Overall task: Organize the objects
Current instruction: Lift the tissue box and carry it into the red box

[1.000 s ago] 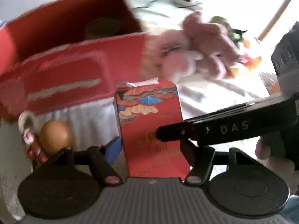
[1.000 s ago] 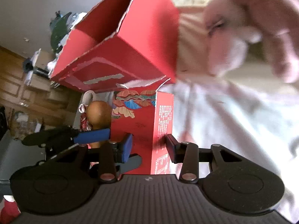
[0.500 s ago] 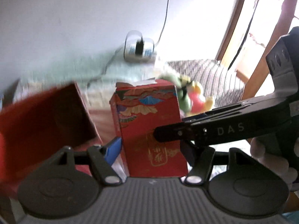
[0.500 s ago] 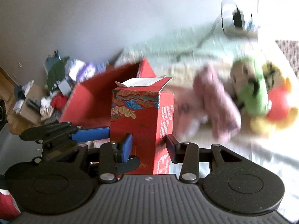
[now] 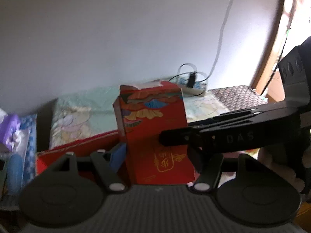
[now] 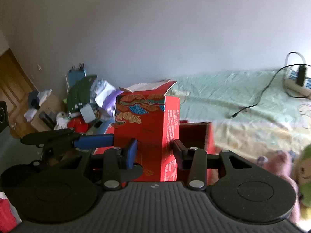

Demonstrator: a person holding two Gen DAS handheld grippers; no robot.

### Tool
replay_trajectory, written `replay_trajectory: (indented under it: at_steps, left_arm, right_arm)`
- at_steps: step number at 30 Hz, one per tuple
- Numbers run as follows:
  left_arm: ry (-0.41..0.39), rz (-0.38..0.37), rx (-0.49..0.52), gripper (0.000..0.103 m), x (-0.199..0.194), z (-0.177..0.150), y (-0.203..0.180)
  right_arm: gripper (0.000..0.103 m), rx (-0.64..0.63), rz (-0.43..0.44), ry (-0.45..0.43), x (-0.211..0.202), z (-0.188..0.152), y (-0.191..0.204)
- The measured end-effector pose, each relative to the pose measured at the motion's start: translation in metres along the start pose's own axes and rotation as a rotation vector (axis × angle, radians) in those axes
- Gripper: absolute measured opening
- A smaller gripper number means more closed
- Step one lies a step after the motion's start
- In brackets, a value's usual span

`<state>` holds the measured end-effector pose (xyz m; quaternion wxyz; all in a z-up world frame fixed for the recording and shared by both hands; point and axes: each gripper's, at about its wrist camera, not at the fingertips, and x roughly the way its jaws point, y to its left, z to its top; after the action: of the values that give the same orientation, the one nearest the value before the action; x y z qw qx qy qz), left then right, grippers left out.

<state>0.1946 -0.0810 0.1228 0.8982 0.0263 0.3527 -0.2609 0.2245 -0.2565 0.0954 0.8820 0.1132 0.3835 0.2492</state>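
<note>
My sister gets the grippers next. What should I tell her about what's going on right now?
Left gripper: shut on the carton.
Right gripper: shut on the same carton, from the other side.
The carton is upright, in the air, top flap torn open.
The red box sits open just behind it on the bed.
Done: carton picked up.
Left: probably set it in the box, then the plush toys.

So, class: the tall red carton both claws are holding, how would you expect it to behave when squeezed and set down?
The tall red carton is thin card with a torn-open top, so it probably dents if squeezed hard. It looks light for its size, though its contents are hidden. Tall and narrow, it may tip when set down. The left claw and right claw grip its sides.
</note>
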Motion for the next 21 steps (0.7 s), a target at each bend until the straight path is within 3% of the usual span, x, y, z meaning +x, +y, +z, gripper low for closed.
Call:
replay_trajectory:
  at_steps: [8,21]
  left_arm:
    - [0.165,0.017,-0.104,0.068,0.044,-0.039,0.056]
    - [0.383,0.05,-0.163,0.068,0.108,-0.07,0.081]
  right_arm:
    - [0.044,-0.025,-0.025,0.223,0.079,-0.009,0.014]
    - [0.044,-0.005,-0.005,0.463,0.153,-0.027,-0.006]
